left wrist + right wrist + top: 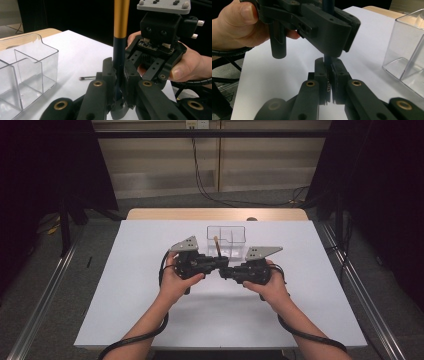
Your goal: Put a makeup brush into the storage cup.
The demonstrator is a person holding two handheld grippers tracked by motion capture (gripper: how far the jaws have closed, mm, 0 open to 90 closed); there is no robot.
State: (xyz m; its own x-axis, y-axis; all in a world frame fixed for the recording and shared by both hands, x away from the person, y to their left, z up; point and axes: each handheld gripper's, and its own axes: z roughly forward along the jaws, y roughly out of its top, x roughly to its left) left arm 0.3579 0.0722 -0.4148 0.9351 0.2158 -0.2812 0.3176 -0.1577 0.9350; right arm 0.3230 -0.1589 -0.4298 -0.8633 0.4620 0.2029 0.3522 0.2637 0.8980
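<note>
I have the dark, gold-banded makeup brush (pixel 119 47) clamped upright in both my left hand-held gripper (pixel 119 82) and right hand-held gripper (pixel 329 82), seemingly mid-handover, its drop into the clear plastic divided organiser (pixel 227 236) just beyond them undone.

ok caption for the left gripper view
Left gripper shut on an upright brush, beside a clear organizer, right gripper facing it.

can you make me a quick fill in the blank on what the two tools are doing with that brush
1. Both the left tool and the right tool are shut on the handle of the same ____.
2. The makeup brush stands ____ between them, its gold band uppermost.
3. The clear plastic organiser on the white table holds ____ items.
4. A second, smaller brush lies ____ on the table.

Missing words: makeup brush; upright; no; flat
</note>
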